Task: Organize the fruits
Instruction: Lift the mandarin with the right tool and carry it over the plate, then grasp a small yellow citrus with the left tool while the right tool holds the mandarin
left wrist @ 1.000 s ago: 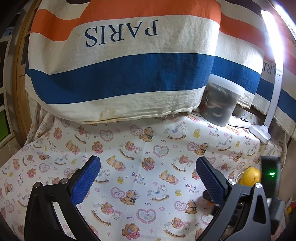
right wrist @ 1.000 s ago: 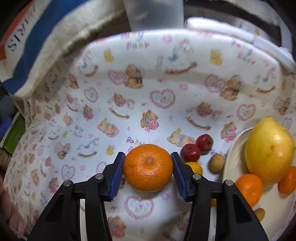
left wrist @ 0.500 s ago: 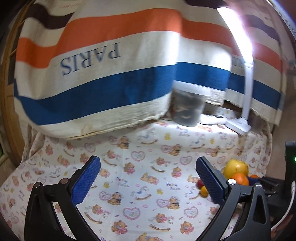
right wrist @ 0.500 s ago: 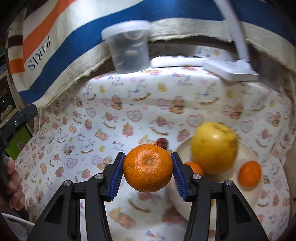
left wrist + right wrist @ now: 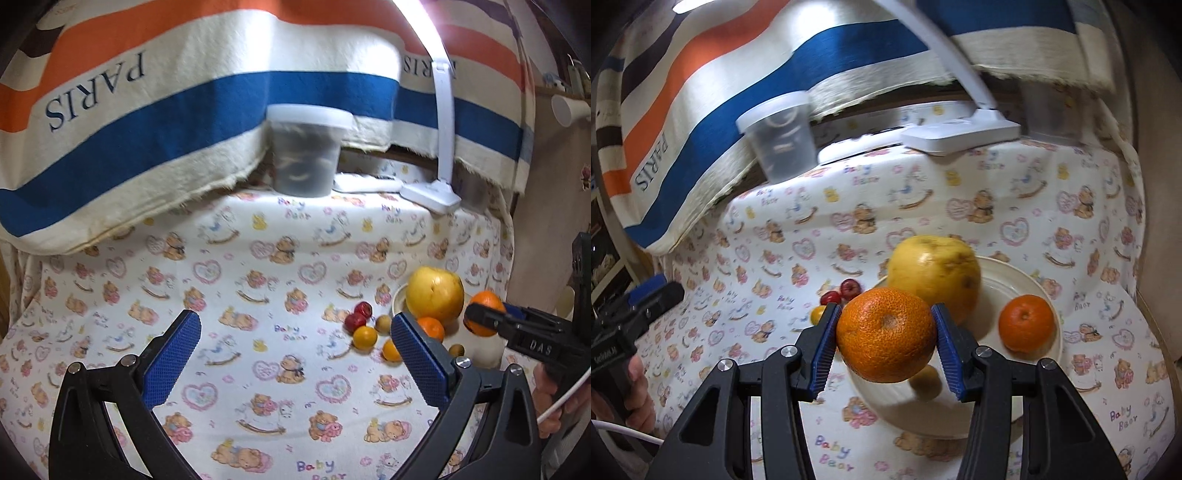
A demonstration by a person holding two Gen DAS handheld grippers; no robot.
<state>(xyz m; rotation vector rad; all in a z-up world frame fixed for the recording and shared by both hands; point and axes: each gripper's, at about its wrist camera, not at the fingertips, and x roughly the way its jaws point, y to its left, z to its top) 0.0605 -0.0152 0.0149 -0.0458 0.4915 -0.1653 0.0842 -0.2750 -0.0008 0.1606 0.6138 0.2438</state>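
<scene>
Warm indoor light; a white slim-armed desk lamp (image 5: 444, 122) glares at the top right in the left view. Fisheye curvature darkens the corners. The far lidded translucent plastic tub (image 5: 779, 136) is motion-blurred.

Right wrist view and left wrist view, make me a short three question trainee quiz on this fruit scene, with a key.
1. True or false: the right gripper is shut on the large round orange mandarin.
2. Multiple choice: on the round cream plate, the big yellow pear-shaped fruit sits A) at the far left side, B) at the near right edge, C) off the plate on the cloth.
3. Fill in: the left gripper is ____ and holds nothing above the teddy-bear print tablecloth.

Key: 1 true; 2 A; 3 open.
</scene>
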